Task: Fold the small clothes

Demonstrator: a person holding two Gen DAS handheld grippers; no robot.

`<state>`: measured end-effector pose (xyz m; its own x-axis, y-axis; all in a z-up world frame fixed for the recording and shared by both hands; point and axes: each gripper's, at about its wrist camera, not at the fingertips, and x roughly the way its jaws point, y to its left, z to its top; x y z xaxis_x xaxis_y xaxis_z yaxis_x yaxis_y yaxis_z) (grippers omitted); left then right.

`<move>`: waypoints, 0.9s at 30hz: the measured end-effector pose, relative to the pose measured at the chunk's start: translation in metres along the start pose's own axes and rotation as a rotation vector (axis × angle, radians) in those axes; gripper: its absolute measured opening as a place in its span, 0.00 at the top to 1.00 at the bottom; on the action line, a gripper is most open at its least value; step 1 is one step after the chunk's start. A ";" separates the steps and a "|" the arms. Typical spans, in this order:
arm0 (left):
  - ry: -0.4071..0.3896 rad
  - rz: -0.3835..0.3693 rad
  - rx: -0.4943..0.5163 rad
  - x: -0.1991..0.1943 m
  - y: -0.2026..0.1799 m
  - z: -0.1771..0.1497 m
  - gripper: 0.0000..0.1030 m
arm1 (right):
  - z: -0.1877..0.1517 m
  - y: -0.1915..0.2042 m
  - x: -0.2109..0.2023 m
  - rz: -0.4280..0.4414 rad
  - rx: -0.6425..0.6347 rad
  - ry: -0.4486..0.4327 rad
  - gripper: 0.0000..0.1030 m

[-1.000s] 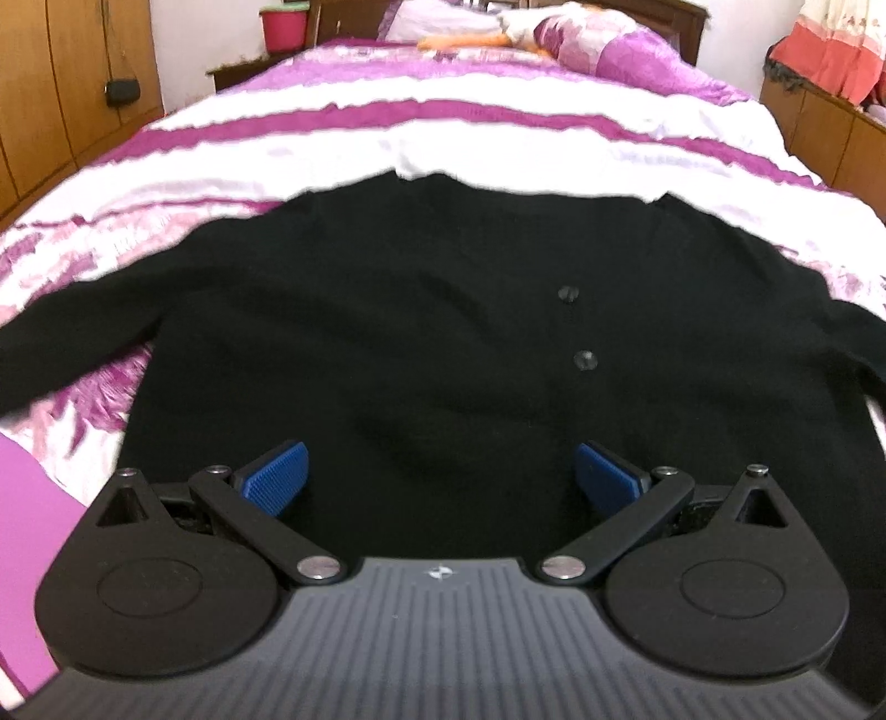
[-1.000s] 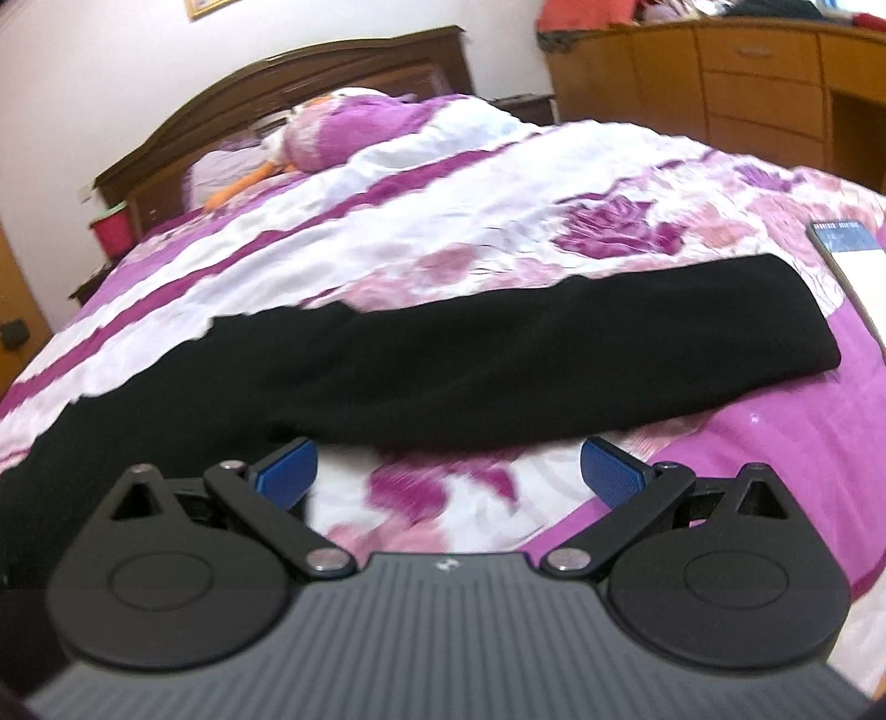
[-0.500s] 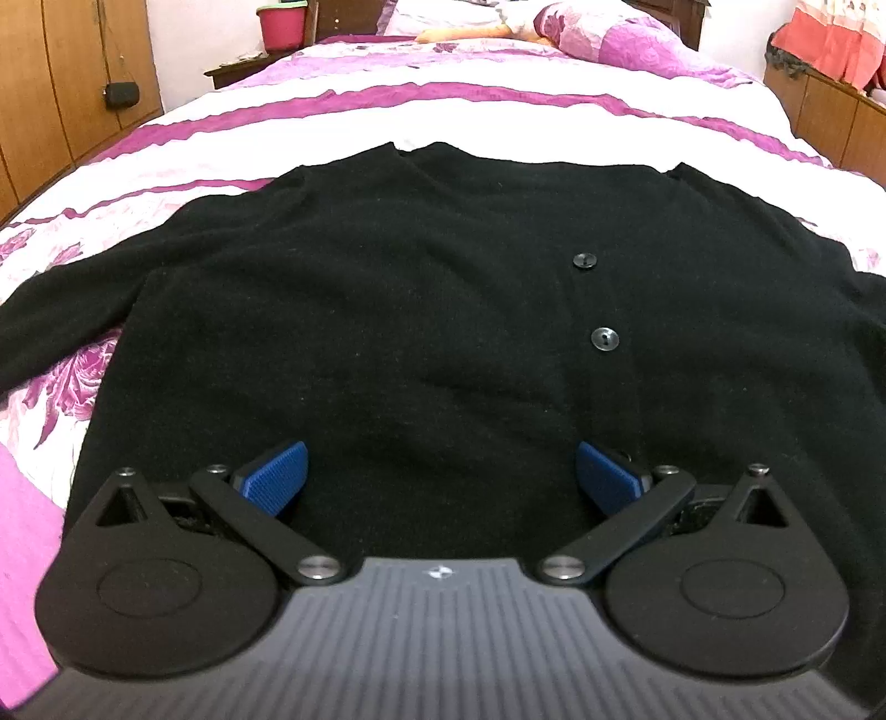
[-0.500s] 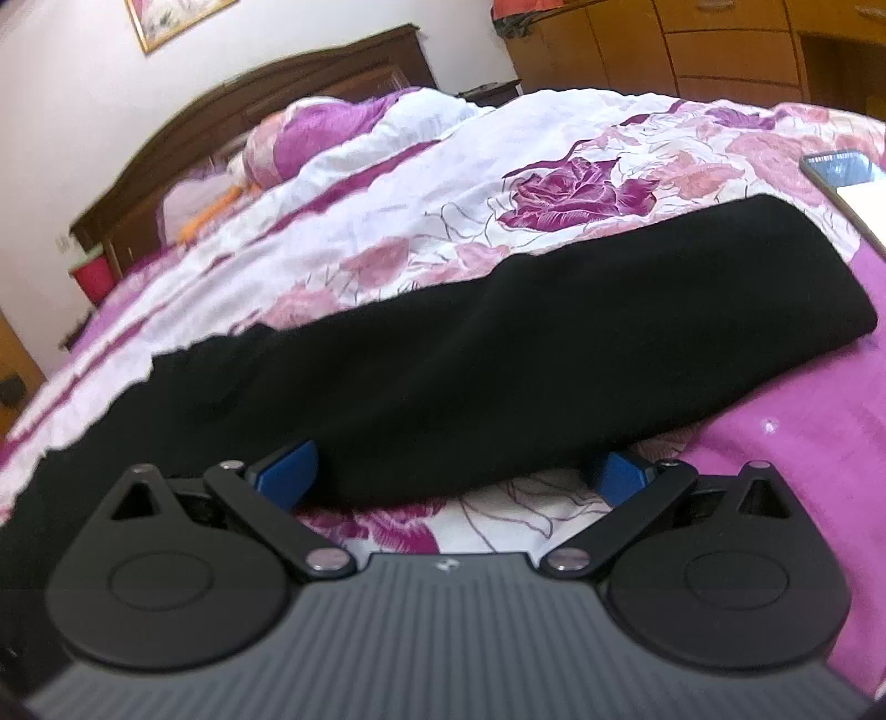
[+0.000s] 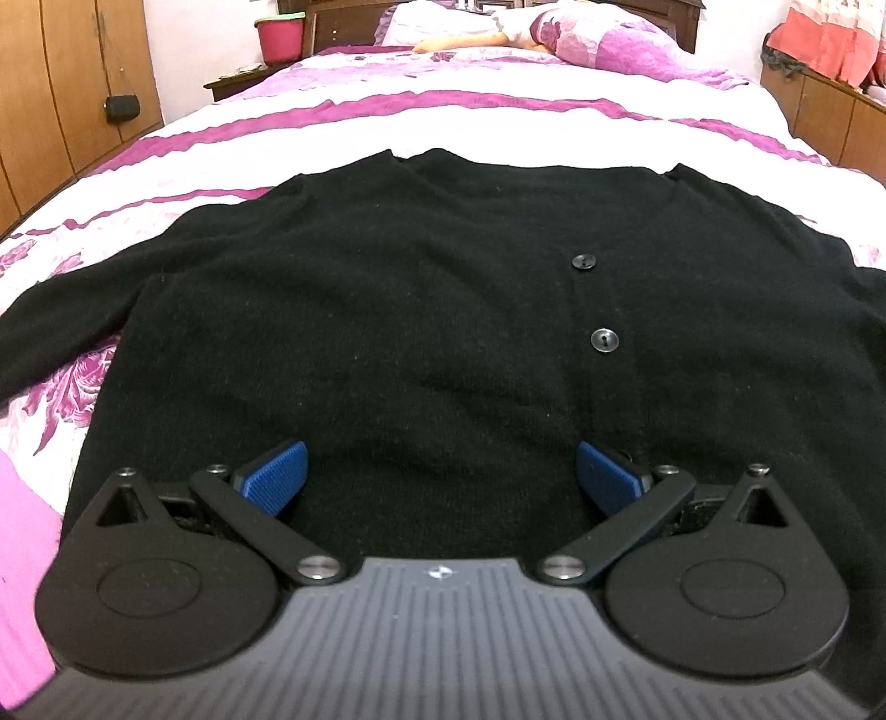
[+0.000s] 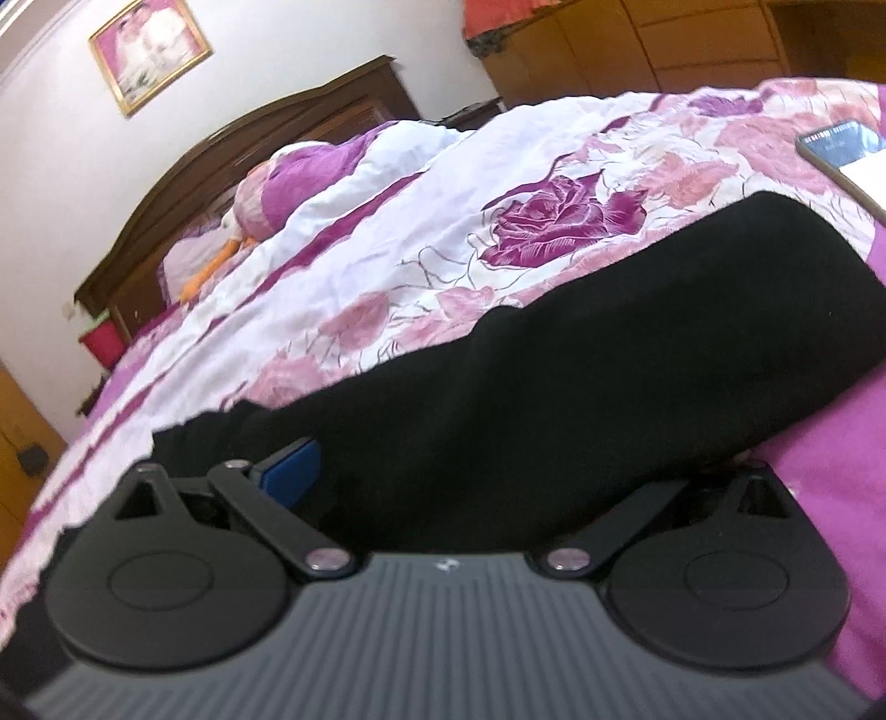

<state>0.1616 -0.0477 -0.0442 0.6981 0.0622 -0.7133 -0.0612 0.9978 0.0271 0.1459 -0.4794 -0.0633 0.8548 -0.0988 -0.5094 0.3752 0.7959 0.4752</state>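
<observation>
A black buttoned cardigan [image 5: 415, 310] lies flat on the bed, sleeves spread out to both sides. My left gripper [image 5: 440, 479] is open, its blue pads wide apart just over the cardigan's bottom hem. In the right wrist view the cardigan's right sleeve [image 6: 581, 365] stretches across the frame. My right gripper [image 6: 470, 476] is open and tilted, pushed in at the sleeve near the shoulder; the sleeve lies between the jaws and covers the right pad, only the left blue pad [image 6: 290, 471] shows.
The bed has a purple and white floral cover [image 5: 343, 116]. A phone [image 6: 841, 149] lies on the bed beyond the sleeve's cuff. Pillows [image 5: 598, 39], a dark headboard [image 6: 266, 149] and wooden cupboards [image 5: 61, 83] surround the bed.
My left gripper has moved forward over the cardigan's hem. My right gripper has moved in and tilted, so the sleeve now lies between its open jaws.
</observation>
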 end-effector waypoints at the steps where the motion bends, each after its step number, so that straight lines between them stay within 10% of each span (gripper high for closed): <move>1: 0.001 -0.002 -0.001 0.000 0.000 0.001 0.00 | 0.000 -0.001 -0.001 0.003 0.000 0.000 0.05; 13: 0.036 -0.038 -0.032 -0.011 0.011 0.006 0.00 | 0.021 -0.021 -0.010 -0.019 0.082 -0.052 0.82; 27: 0.077 -0.061 -0.105 -0.033 0.032 0.010 0.00 | 0.032 0.035 -0.042 0.081 -0.129 -0.163 0.93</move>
<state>0.1441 -0.0177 -0.0129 0.6466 -0.0045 -0.7628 -0.0975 0.9913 -0.0885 0.1345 -0.4667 -0.0028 0.9309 -0.1184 -0.3456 0.2628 0.8741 0.4085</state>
